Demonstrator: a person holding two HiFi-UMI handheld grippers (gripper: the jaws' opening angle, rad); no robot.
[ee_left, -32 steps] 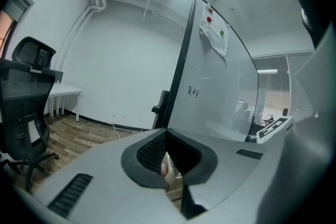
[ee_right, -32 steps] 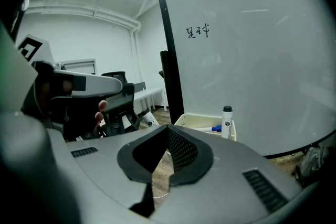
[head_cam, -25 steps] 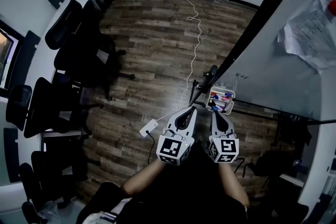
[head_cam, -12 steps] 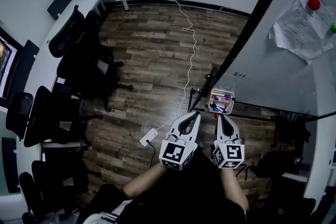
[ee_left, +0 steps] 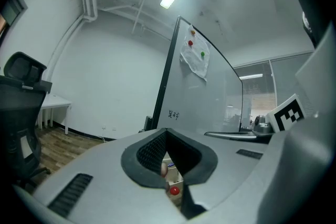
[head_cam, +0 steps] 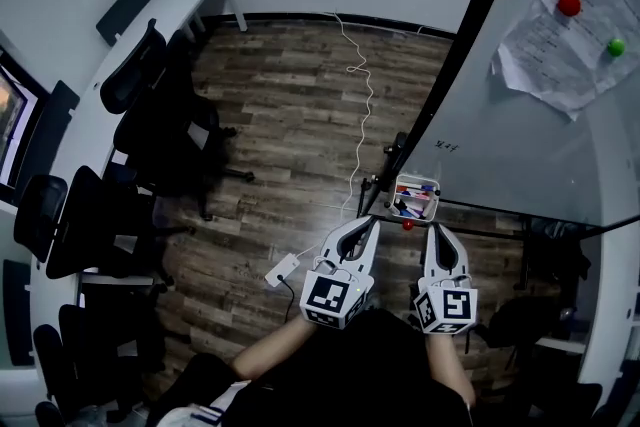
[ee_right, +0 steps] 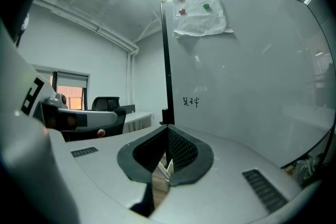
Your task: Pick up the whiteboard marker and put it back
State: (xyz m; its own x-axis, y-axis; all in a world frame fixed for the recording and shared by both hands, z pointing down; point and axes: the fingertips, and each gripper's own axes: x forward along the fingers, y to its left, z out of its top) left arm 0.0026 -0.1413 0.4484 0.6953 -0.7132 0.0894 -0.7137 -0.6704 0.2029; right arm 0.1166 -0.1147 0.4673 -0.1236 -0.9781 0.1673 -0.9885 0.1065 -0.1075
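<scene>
Several markers (head_cam: 410, 208) are seen lying in the small tray (head_cam: 418, 179) hung at the lower edge of the whiteboard (head_cam: 520, 145), just ahead of both grippers. The left gripper (head_cam: 372, 221) and the right gripper (head_cam: 432, 227) are closed, with nothing clamped. The markers are judged light, stiff and smooth-sided. One is best taken across the middle of the barrel, clear of the cap.

Two pale grey tools are picked out now, the left gripper (head_cam: 366, 222) and the right gripper (head_cam: 433, 229), each capped by a white cube (head_cam: 335, 298) printed with black square markers. Dark cross-hatched pads (ee_left: 149, 152) are seen lining the jaws, slotted vents (ee_left: 73, 191) are cut into the shells, and dark clothing (head_cam: 385, 365) is worn
</scene>
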